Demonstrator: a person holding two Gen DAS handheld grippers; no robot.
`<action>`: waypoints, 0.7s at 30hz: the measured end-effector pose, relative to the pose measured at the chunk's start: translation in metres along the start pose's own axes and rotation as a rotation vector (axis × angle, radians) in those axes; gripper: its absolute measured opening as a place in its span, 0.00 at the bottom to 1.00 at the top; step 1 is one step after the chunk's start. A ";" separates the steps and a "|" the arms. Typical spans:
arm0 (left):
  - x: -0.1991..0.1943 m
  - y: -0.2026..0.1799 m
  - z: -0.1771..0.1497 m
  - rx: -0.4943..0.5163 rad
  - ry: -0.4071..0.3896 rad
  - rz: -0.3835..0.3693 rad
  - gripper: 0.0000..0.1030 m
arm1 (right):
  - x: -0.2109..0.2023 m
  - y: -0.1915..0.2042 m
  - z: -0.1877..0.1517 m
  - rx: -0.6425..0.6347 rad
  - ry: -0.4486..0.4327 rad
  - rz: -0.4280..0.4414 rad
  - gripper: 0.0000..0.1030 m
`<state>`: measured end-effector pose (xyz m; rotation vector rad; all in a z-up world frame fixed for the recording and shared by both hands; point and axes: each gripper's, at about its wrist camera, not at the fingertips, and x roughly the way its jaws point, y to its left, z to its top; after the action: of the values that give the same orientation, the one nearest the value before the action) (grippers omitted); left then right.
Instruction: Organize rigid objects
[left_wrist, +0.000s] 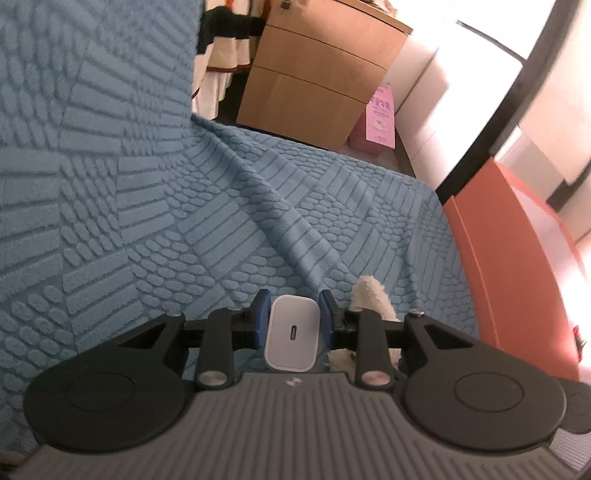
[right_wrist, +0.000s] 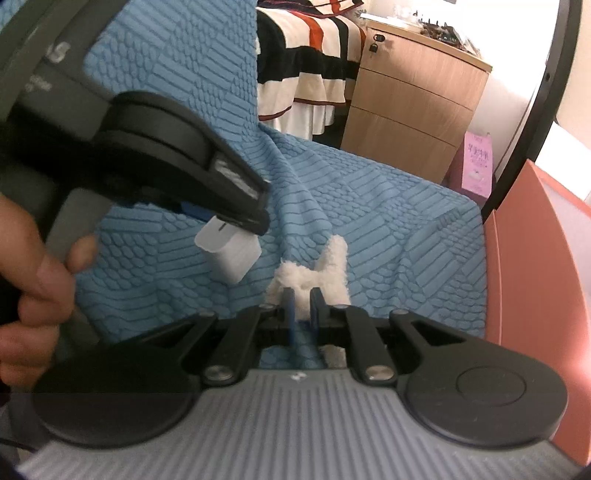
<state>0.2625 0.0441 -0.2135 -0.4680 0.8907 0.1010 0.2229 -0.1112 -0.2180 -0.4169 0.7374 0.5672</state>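
Note:
My left gripper (left_wrist: 293, 314) is shut on a white USB charger block (left_wrist: 293, 334), its port facing the camera, held above the blue textured blanket (left_wrist: 166, 221). In the right wrist view the same charger (right_wrist: 229, 253) hangs from the left gripper (right_wrist: 221, 218) at upper left. My right gripper (right_wrist: 302, 302) is nearly closed, with a narrow gap between the blue pads, right in front of a white fluffy plush toy (right_wrist: 325, 273) on the blanket. Whether it pinches the plush is unclear. The plush also shows in the left wrist view (left_wrist: 371, 295).
The blue blanket (right_wrist: 388, 221) covers a seat and its back. An orange panel (left_wrist: 517, 266) stands at the right. Behind are a wooden drawer cabinet (left_wrist: 321, 81), a pink carton (left_wrist: 378, 118) and a striped cloth (right_wrist: 306, 62).

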 end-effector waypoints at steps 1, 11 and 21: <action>0.000 0.005 0.001 -0.026 0.002 -0.010 0.33 | -0.001 -0.003 0.000 0.008 -0.008 0.001 0.14; 0.010 0.030 0.006 -0.141 0.057 -0.018 0.64 | 0.019 -0.022 0.003 0.044 -0.005 -0.024 0.62; 0.013 0.035 0.004 -0.141 0.081 0.008 0.66 | 0.016 -0.022 0.007 0.105 -0.042 0.070 0.62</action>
<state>0.2640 0.0753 -0.2336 -0.6036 0.9692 0.1536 0.2496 -0.1192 -0.2216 -0.2821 0.7397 0.5982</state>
